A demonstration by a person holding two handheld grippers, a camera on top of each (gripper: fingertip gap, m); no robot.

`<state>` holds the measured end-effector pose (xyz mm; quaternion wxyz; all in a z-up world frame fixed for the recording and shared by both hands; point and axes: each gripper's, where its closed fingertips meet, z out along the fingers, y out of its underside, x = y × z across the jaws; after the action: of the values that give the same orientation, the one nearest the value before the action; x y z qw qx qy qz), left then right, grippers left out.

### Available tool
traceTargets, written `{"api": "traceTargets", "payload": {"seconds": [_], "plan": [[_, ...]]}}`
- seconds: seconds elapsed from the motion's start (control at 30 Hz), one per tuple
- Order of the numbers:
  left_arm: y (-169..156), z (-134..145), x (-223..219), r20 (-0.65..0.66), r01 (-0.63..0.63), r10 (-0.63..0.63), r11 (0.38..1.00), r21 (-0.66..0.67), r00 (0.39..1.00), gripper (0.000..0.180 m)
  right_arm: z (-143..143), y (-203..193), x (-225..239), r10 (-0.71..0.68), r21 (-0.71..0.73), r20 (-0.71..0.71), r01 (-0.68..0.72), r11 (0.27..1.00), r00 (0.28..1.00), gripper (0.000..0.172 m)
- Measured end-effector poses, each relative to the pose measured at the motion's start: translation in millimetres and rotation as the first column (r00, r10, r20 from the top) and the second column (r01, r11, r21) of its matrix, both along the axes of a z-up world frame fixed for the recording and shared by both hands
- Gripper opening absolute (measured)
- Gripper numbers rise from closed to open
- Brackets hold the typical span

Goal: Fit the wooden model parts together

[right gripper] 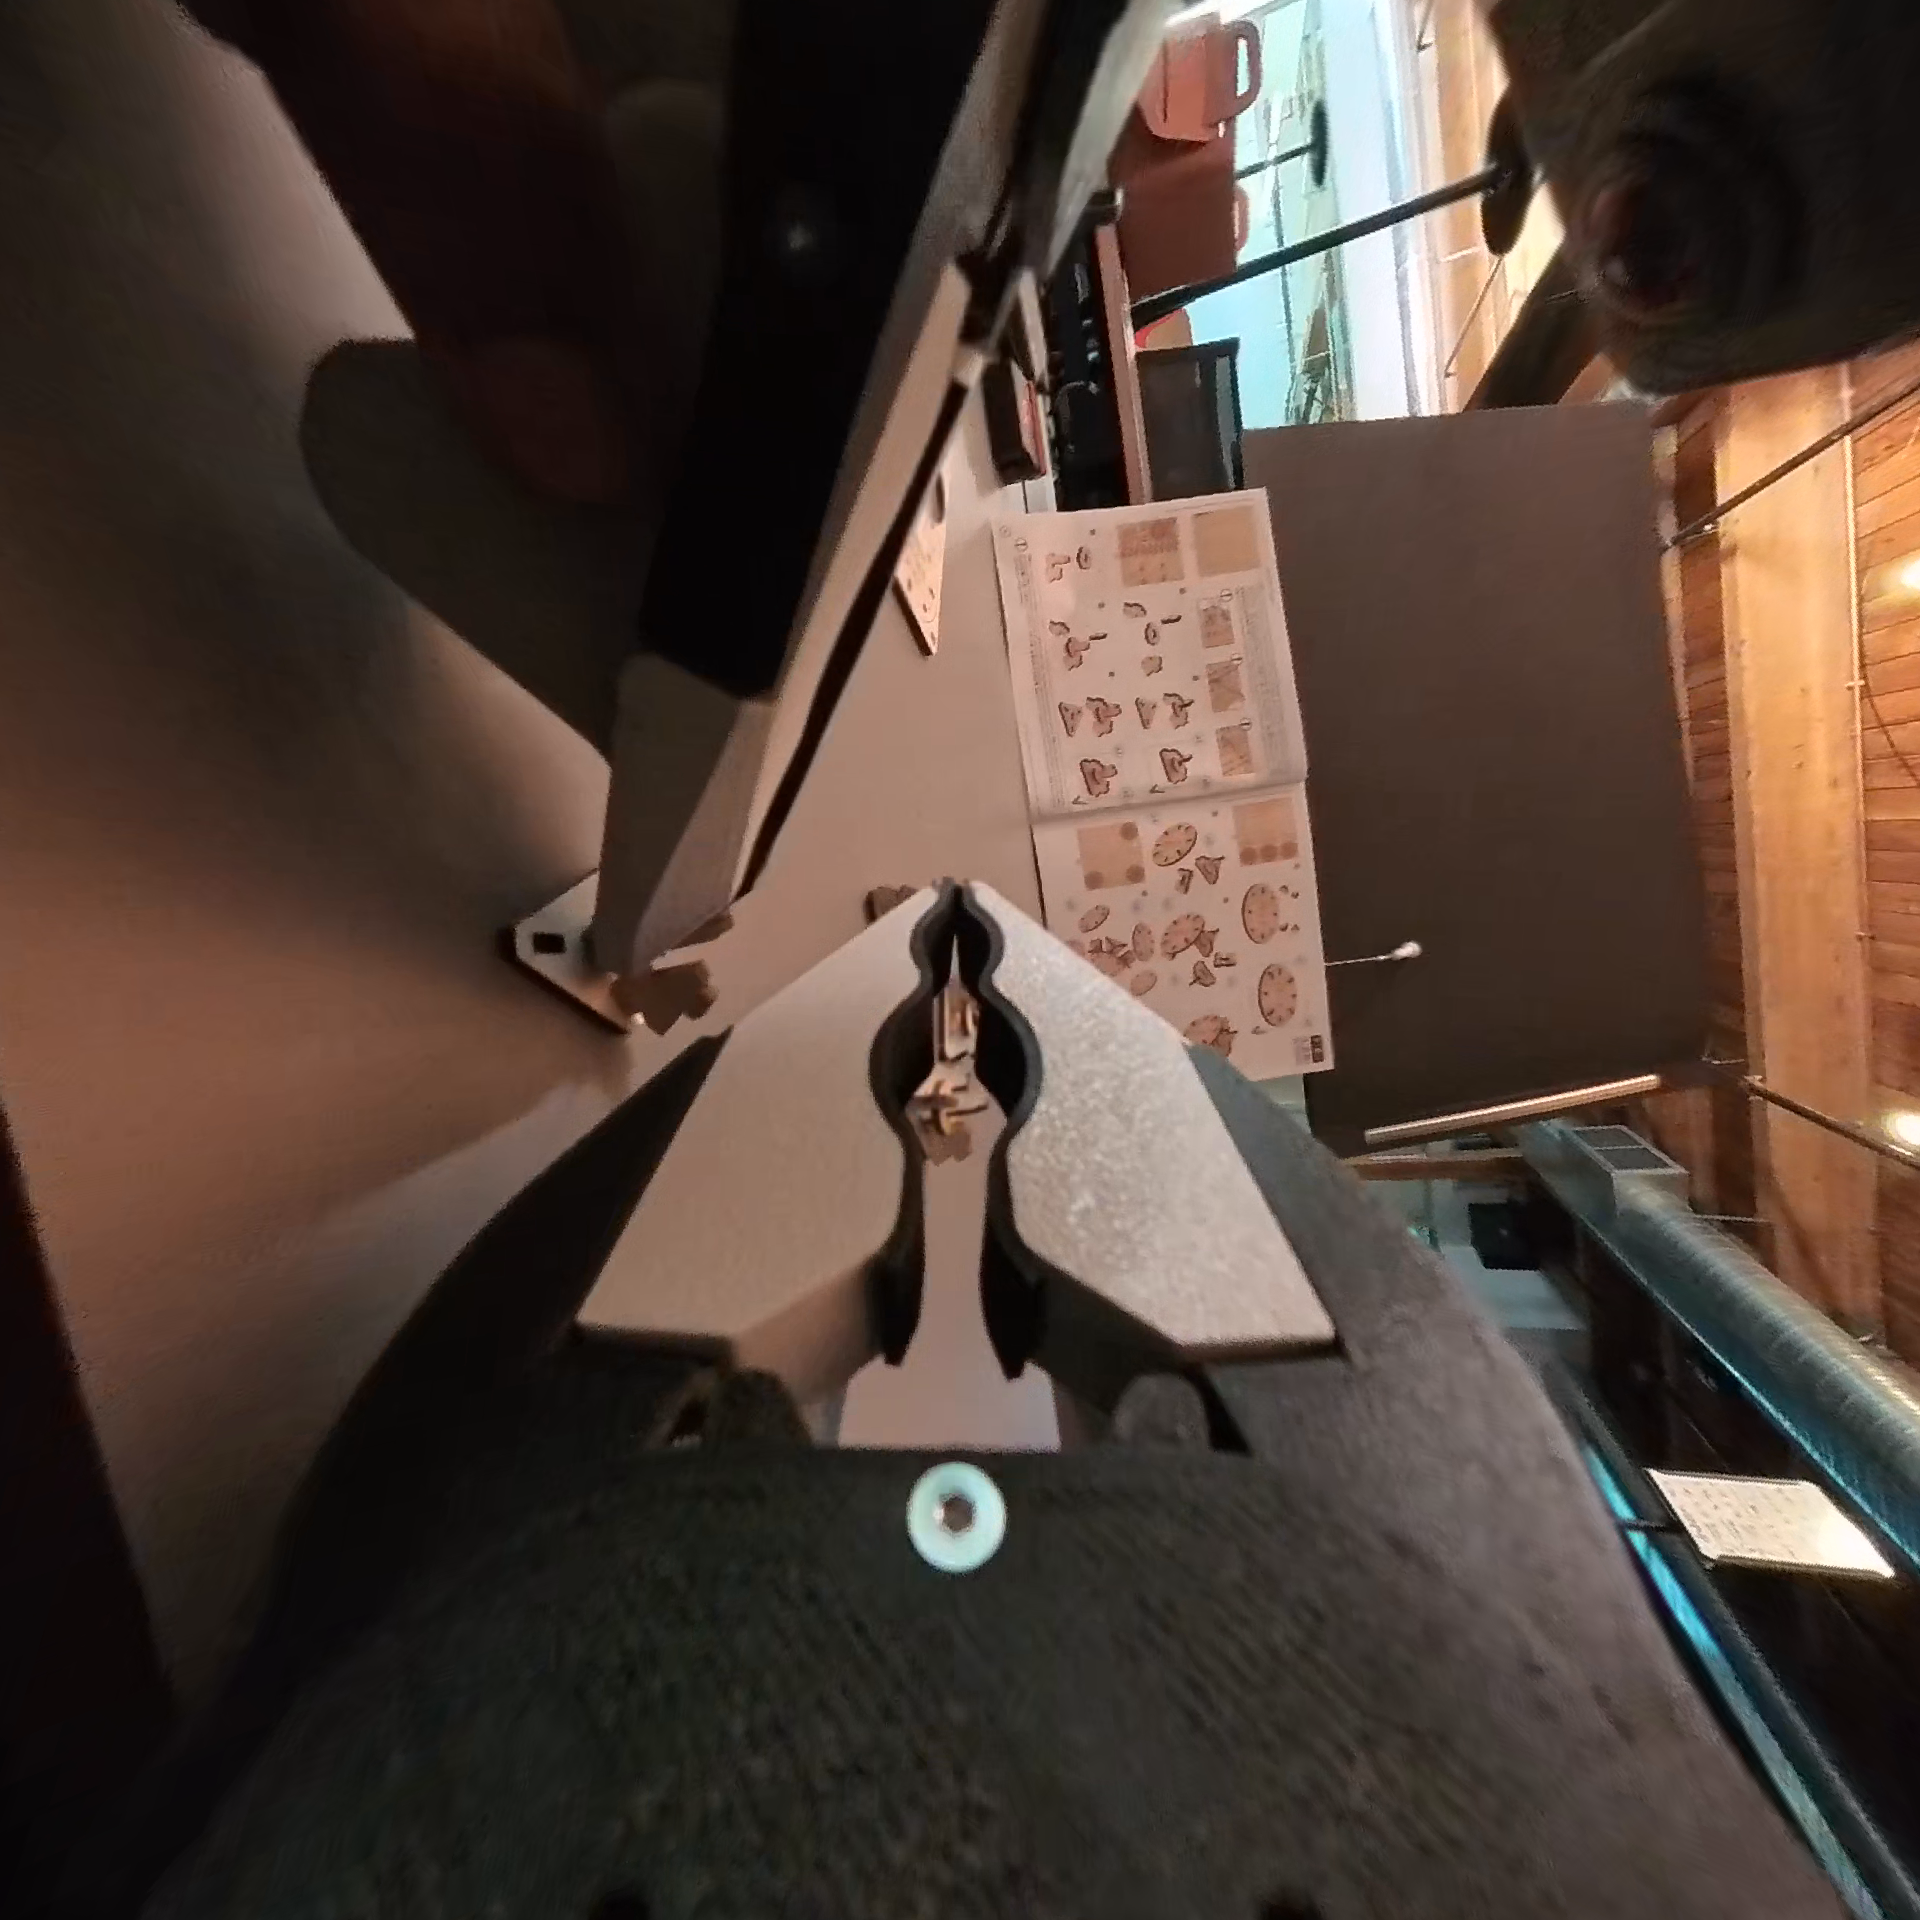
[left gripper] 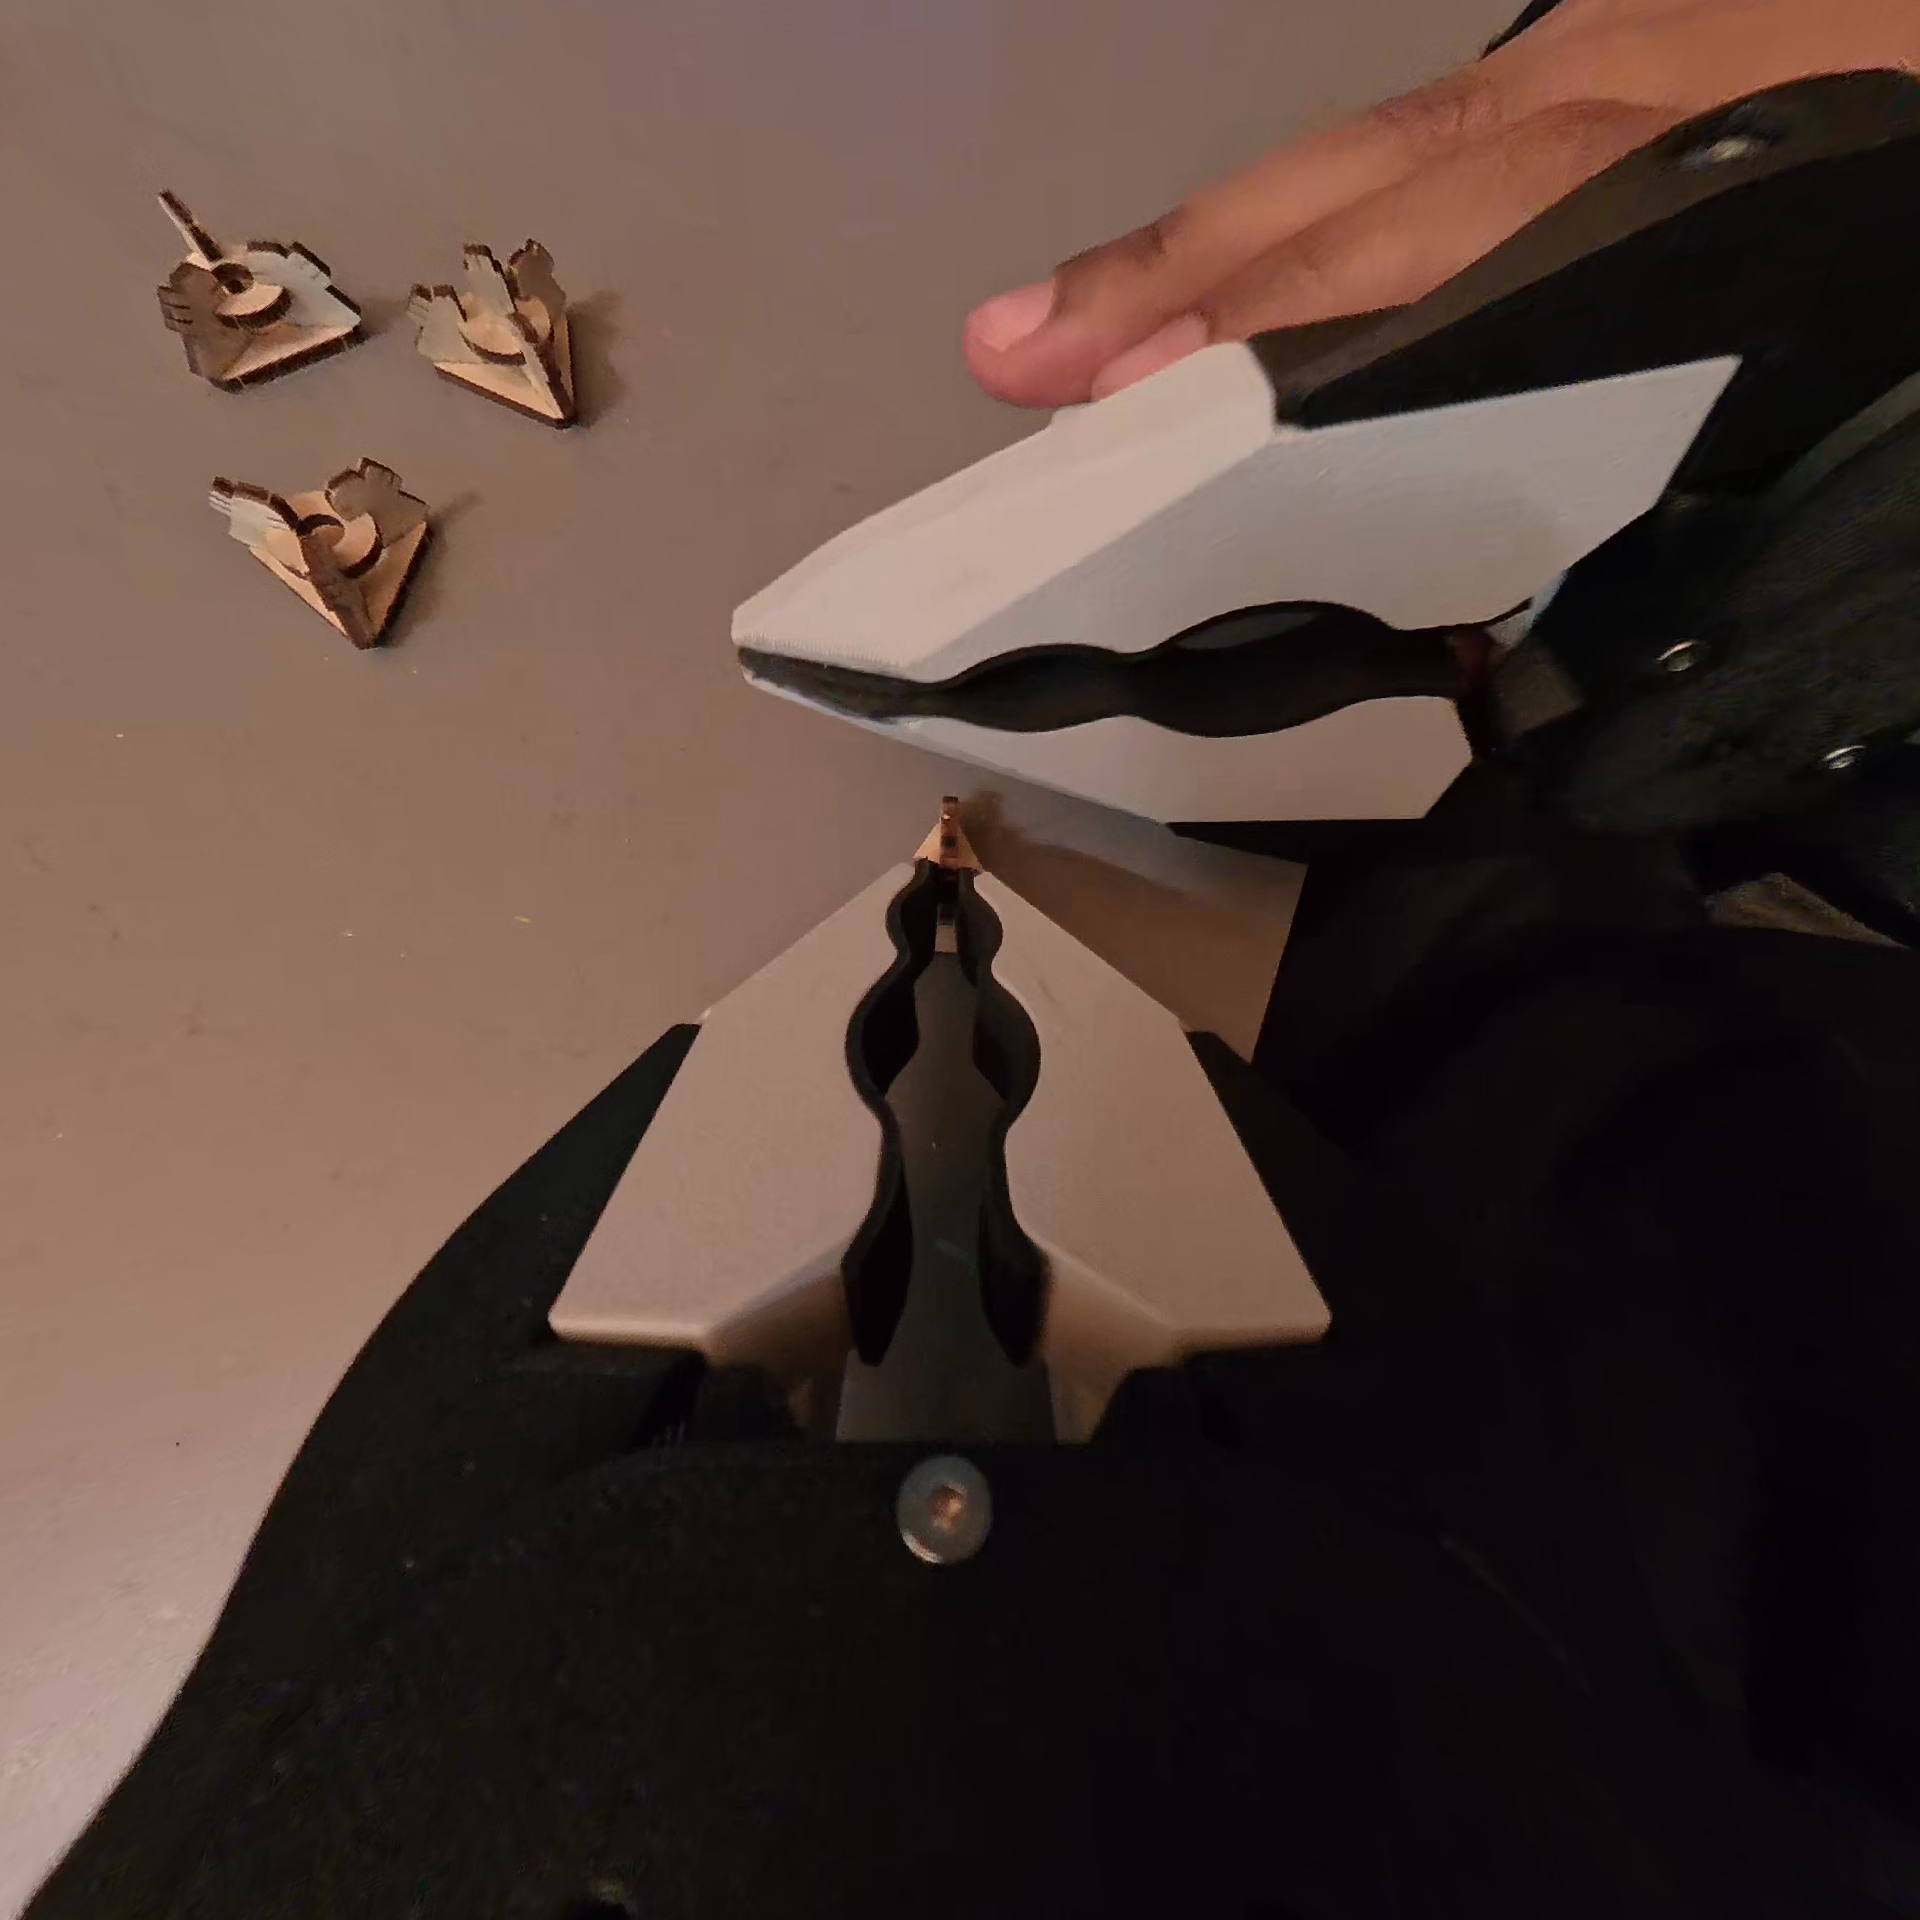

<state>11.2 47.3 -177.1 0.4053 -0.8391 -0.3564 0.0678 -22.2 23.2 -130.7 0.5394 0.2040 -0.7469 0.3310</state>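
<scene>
My left gripper point(left gripper: 948, 878) is shut on a small thin wooden piece point(left gripper: 948, 840), and only its tip sticks out past the fingertips. In the right wrist view the left gripper point(right gripper: 613, 935) pinches a flat wooden piece point(right gripper: 551, 951) with a slot and a lobed part. My right gripper point(left gripper: 743, 665) hovers just above and beyond the left fingertips, with its pads pressed together and nothing between its tips. It shows shut in its own view point(right gripper: 948, 894). Three small wooden assemblies point(left gripper: 332, 545) stand on the grey table point(left gripper: 520, 935) to the far left.
A person's hand point(left gripper: 1195, 281) grips the right tool. An open instruction sheet point(right gripper: 1164, 779) lies on the table beyond the right gripper. A dark board point(right gripper: 1475, 727) stands behind it. Wooden shapes point(right gripper: 940, 1101) show through the hollow between the right pads.
</scene>
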Motion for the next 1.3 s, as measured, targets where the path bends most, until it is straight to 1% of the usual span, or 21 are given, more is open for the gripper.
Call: {"api": "traceTargets", "payload": {"seconds": [0.07, 0.1, 0.13, 0.2, 0.27, 0.4, 0.47, 0.5, 0.57, 0.6, 0.67, 0.77, 0.83, 0.97, 1.07, 1.13, 1.17, 1.2, 1.23, 1.3], "plan": [[0, 0, 0, -0.005, 0.000, 0.000, 1.000, -0.005, 1.000, 0.003, 6, -1, 4, 0.004, -0.024, -0.002, -0.004, 1.000, 1.000, 0.000], [0, 0, 0, -0.007, 0.000, 0.000, 1.000, -0.007, 1.000, 0.003, 4, -3, 4, 0.004, -0.021, 0.004, -0.004, 1.000, 1.000, 0.000], [0, 0, 0, -0.008, 0.000, 0.000, 1.000, -0.007, 1.000, 0.003, -3, -4, 3, 0.000, 0.007, 0.022, 0.000, 1.000, 1.000, 0.000], [-1, -1, -1, -0.007, -0.006, 0.006, 1.000, -0.012, 1.000, 0.004, -30, -3, 2, -0.015, 0.131, 0.062, 0.007, 0.991, 0.998, 0.000], [0, 0, -1, -0.010, -0.006, 0.005, 1.000, -0.013, 1.000, 0.003, -26, -2, 1, -0.010, 0.164, 0.028, 0.005, 0.986, 1.000, 0.000], [0, 0, -1, -0.020, -0.005, 0.005, 1.000, -0.022, 1.000, 0.004, 5, -3, -5, -0.026, 0.007, 0.052, 0.026, 1.000, 0.998, 0.000], [0, 0, -1, -0.020, -0.005, 0.005, 1.000, -0.022, 1.000, 0.003, 9, -5, -7, -0.023, -0.027, 0.052, 0.025, 0.999, 0.998, 0.000], [0, -1, -1, -0.019, -0.005, 0.005, 1.000, -0.022, 1.000, 0.003, 6, -7, -7, -0.020, -0.023, 0.051, 0.021, 0.999, 0.998, 0.000], [0, -1, -1, -0.020, -0.006, 0.005, 1.000, -0.023, 1.000, 0.003, -18, -10, -6, -0.010, 0.051, 0.096, 0.005, 0.999, 0.995, 0.000], [-2, -1, -1, -0.022, -0.010, 0.009, 0.999, -0.030, 1.000, 0.004, -27, -10, -5, -0.004, 0.090, 0.097, -0.005, 0.996, 0.995, 0.000], [-1, -1, -1, -0.026, -0.007, 0.006, 0.999, -0.033, 1.000, 0.004, -22, -8, -4, -0.001, 0.127, 0.074, -0.009, 0.992, 0.997, 0.000], [-1, -1, -1, -0.034, -0.008, 0.006, 0.999, -0.040, 0.999, 0.004, 5, -7, -12, -0.015, 0.011, 0.069, 0.015, 1.000, 0.997, 0.000], [-1, -1, -1, -0.037, -0.007, 0.006, 0.999, -0.043, 0.999, 0.004, 13, -8, -18, -0.019, -0.041, 0.089, 0.023, 0.999, 0.996, 0.000], [-1, -1, -1, -0.042, -0.007, 0.005, 0.999, -0.047, 0.999, 0.004, 13, -13, -25, -0.032, -0.037, 0.045, 0.034, 0.999, 0.998, 0.000], [-1, -1, -1, -0.043, -0.007, 0.005, 0.999, -0.049, 0.999, 0.004, 10, -17, -24, -0.027, -0.050, 0.070, 0.030, 0.998, 0.997, 0.000], [-1, -1, -1, -0.044, -0.007, 0.004, 0.999, -0.050, 0.999, 0.003, -7, -18, -28, -0.033, 0.011, 0.088, 0.032, 0.999, 0.996, 0.000], [-1, -1, -1, -0.045, -0.007, 0.004, 0.999, -0.050, 0.999, 0.003, -18, -17, -30, -0.043, 0.065, 0.066, 0.038, 0.997, 0.997, 0.000], [-1, -1, -1, -0.045, -0.006, 0.004, 0.999, -0.050, 0.999, 0.004, -20, -17, -31, -0.041, 0.095, 0.017, 0.039, 0.995, 0.999, 0.000], [-1, -1, -1, -0.046, -0.006, 0.004, 0.999, -0.052, 0.999, 0.004, -18, -18, -30, -0.029, 0.103, -0.007, 0.030, 0.994, 1.000, 0.000], [-1, -1, -1, -0.048, -0.006, 0.004, 0.999, -0.054, 0.999, 0.004, -5, -20, -27, -0.028, 0.040, 0.032, 0.027, 0.999, 0.999, 0.000]]}}
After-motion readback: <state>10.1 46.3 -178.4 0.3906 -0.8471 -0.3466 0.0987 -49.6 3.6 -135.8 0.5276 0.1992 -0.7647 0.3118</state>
